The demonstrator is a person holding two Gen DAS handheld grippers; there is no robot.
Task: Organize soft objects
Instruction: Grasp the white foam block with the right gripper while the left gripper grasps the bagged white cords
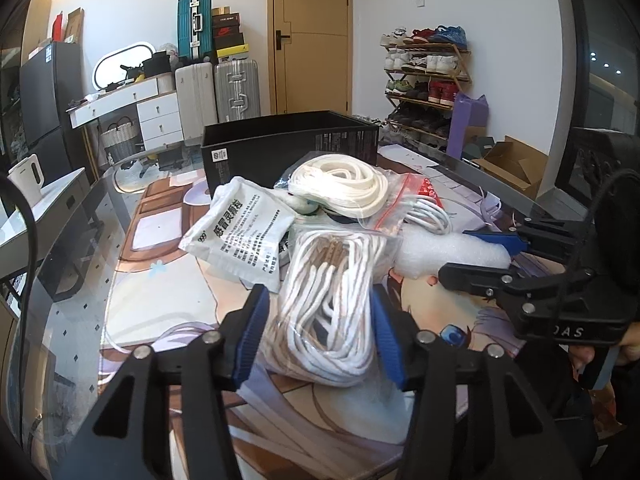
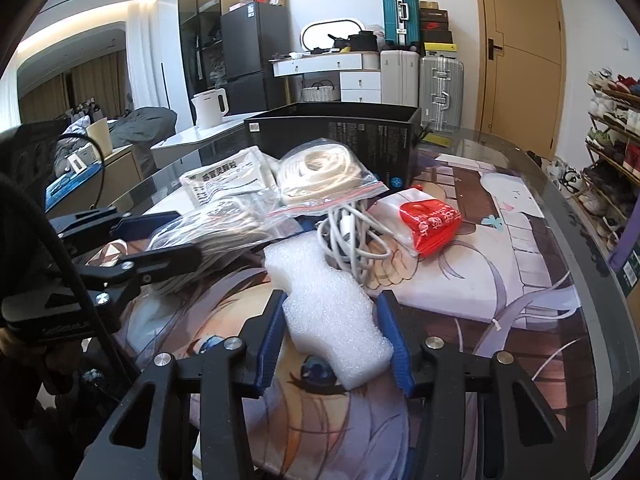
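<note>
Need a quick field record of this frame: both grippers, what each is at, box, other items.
left gripper: open, fingers straddling bag of white cord; contact unclear
right gripper: open, fingers either side of white foam piece, no clear squeeze
black box: open top, behind the pile; inside not visible
medicine pouch: white, printed, left of the cord bag
flat white lace bundle: in clear bag by the box
charger cable: white, in zip bag
red packet: right of the cable
surface: printed desk mat

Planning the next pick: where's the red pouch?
Right-wrist view, right of centre: the red pouch lies on the mat, beside the white cable, in front of the black box.
</note>
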